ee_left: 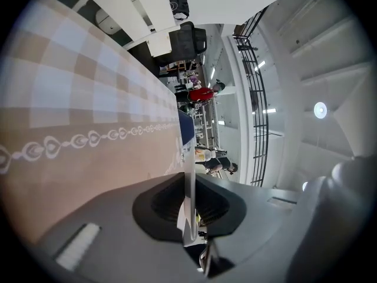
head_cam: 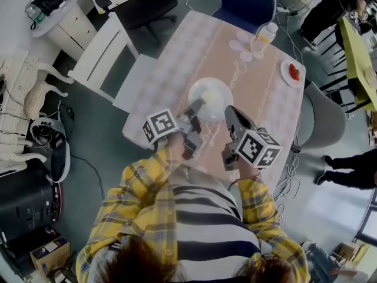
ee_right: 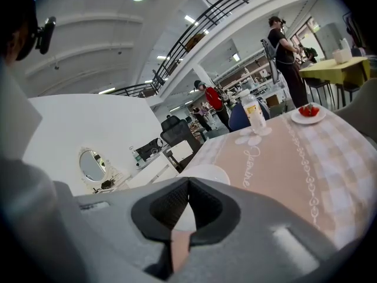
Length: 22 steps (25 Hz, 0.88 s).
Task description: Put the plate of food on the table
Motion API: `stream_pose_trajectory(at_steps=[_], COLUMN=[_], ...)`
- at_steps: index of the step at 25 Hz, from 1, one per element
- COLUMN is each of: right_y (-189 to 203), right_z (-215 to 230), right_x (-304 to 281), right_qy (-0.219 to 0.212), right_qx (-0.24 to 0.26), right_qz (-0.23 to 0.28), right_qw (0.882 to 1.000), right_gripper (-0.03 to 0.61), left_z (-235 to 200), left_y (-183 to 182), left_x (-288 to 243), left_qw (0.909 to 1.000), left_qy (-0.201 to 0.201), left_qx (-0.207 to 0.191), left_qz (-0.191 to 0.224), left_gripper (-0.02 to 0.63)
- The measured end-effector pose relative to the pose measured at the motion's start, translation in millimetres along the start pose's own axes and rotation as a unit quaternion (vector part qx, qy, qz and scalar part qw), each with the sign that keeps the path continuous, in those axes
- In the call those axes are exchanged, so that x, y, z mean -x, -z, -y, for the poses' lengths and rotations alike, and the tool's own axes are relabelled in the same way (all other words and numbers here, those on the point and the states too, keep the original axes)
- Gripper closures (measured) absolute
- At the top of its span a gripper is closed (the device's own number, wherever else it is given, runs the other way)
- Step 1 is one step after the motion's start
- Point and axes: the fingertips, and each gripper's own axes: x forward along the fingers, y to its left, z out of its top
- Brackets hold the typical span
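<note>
A round white plate (head_cam: 212, 97) is over the middle of the pink checked table (head_cam: 259, 105). My left gripper (head_cam: 198, 106) is shut on the plate's near-left rim. In the left gripper view the rim (ee_left: 189, 158) shows as a thin white edge pinched between the jaws. My right gripper (head_cam: 229, 113) is at the plate's near-right edge with its jaws closed together and nothing between them. In the right gripper view the plate (ee_right: 207, 171) lies just beyond the fingertips. A small plate of red food (head_cam: 293, 72) sits at the table's far right edge.
A clear bottle (head_cam: 265, 36) stands at the table's far end next to white flower mats (head_cam: 242, 45). A blue chair (head_cam: 247, 2) is beyond it, a grey chair (head_cam: 327, 119) to the right, and a white bench (head_cam: 103, 52) to the left. People stand at a yellow-green table (head_cam: 356, 46).
</note>
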Motion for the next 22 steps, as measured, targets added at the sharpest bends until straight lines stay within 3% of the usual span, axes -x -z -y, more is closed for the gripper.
stream_pose_trajectory(at_steps=[8,22], right_y=[-34,-48], right_z=[31,79], right_x=[-38,-93], right_qy=[0.003,0.005], right_qx=[0.003,-0.010], right_qz=[0.004,-0.021], right_qw=[1.000,1.000], right_gripper=[0.580,0.581], left_z=[-3,-26], left_y=[-26,-59], left_x=[-49,-117], left_qw=[0.9999,0.9992], left_qy=[0.001,-0.019], left_qx=[0.005,0.006], left_qz=[0.016,0.035], left_gripper=[0.595,0.597])
